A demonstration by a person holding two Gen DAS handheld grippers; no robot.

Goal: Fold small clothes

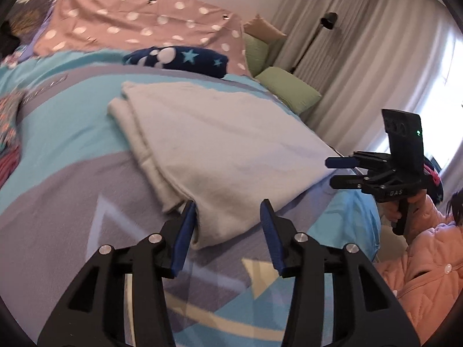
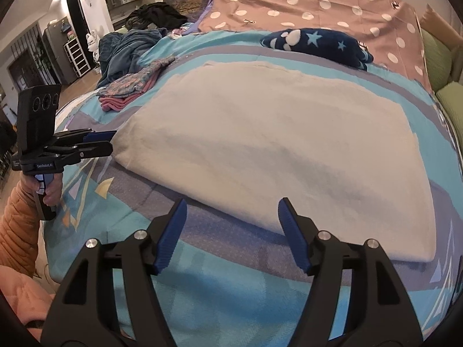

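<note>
White cloth (image 2: pixel 275 144), folded into a flat, roughly rectangular pad w/ layered edges, lay on the bedspread (image 2: pixel 231 289), which was teal & grey w/ triangle prints. Left gripper (image 1: pixel 228 217) sat at the cloth's near corner: jaws apart, corner of the cloth between the blue pads, left pad right against the fold edge, but pads not pressing it, so released, nothing grasped. Right gripper (image 2: pixel 233 217) was at the near long edge of the cloth, jaws spread wide, cloth edge just ahead of the tips; its right pad overlapped the hem in view, no pinch, so also released. From the left wrist view the right gripper showed side-on at the cloth's far right corner, held by a hand (image 1: pixel 405 205) in an orange quilted sleeve (image 1: pixel 428 260).

Behind the cloth: navy fleece w/ stars (image 2: pixel 318 43) bunched up, then a pink polka-dot sheet (image 2: pixel 303 8). Off to the left, a small stack of floral & pink garments (image 2: pixel 130 86) and a dark blue blanket (image 2: pixel 127 46) heaped near it. Green cushions (image 1: pixel 289 89) lay by the bed's edge, grey curtains (image 1: pixel 361 43) beyond them.
</note>
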